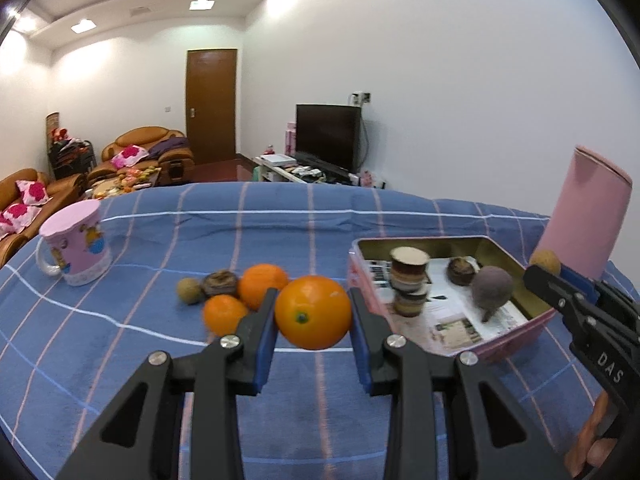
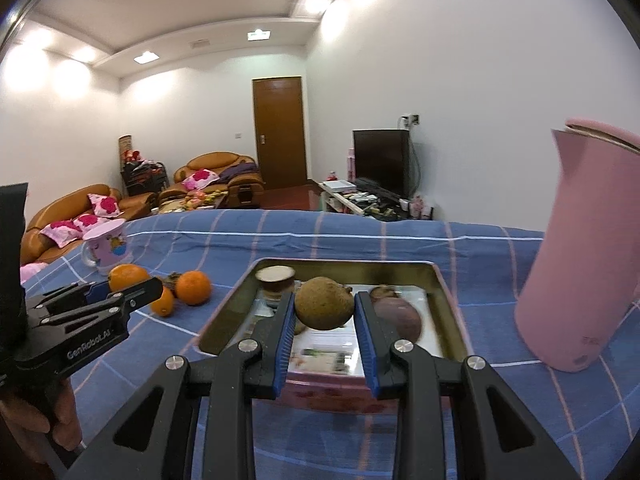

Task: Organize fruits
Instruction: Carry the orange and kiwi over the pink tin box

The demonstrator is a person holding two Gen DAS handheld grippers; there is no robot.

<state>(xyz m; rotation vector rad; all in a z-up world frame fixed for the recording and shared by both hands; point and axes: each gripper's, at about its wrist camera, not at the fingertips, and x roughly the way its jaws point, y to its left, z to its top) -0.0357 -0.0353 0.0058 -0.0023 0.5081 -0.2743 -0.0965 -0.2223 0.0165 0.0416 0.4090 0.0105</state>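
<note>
left gripper point(image 1: 313, 312) pinching orange point(image 1: 313, 312) | right gripper point(image 2: 325, 310) clamps brown fruit point(image 2: 325, 309) (above tin point(image 2: 452, 308))

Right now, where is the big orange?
The big orange sits centre of the left wrist view, clamped in the left gripper above the blue checked cloth, just left of the pink tin.

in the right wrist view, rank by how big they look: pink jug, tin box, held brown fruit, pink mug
1. tin box and pink jug: alike, unsure
2. brown fruit in the right claw, enlarged by nearness
3. pink mug, farther away
</note>
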